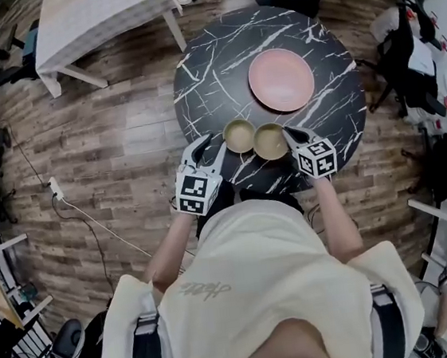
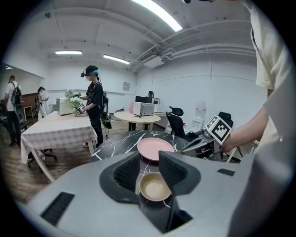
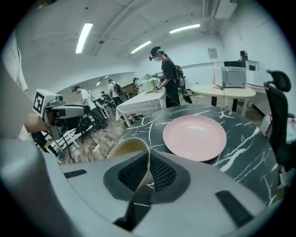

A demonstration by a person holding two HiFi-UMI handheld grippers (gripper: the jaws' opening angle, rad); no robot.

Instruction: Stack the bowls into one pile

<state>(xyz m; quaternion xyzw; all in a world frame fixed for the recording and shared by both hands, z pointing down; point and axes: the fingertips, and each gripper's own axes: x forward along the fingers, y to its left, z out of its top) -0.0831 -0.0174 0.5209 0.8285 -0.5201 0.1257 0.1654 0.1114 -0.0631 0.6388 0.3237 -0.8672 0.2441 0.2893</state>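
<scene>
The right gripper (image 3: 147,173) pinches the wall of the right tan bowl (image 3: 129,148) at the near edge of the black marble table (image 1: 212,79). The left gripper (image 2: 149,169) stands spread, just short of the left tan bowl (image 2: 155,186). Risk: the one-sided rim grip may let the held bowl swing or slip.

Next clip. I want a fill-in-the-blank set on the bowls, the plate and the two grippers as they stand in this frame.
1. The right gripper is shut on the right tan bowl, pinching it by its ____.
2. The left gripper has its jaws ____, not shut, above the left tan bowl.
3. The plate on the black marble table is ____ in colour.

Missing words: rim; open; pink
</scene>
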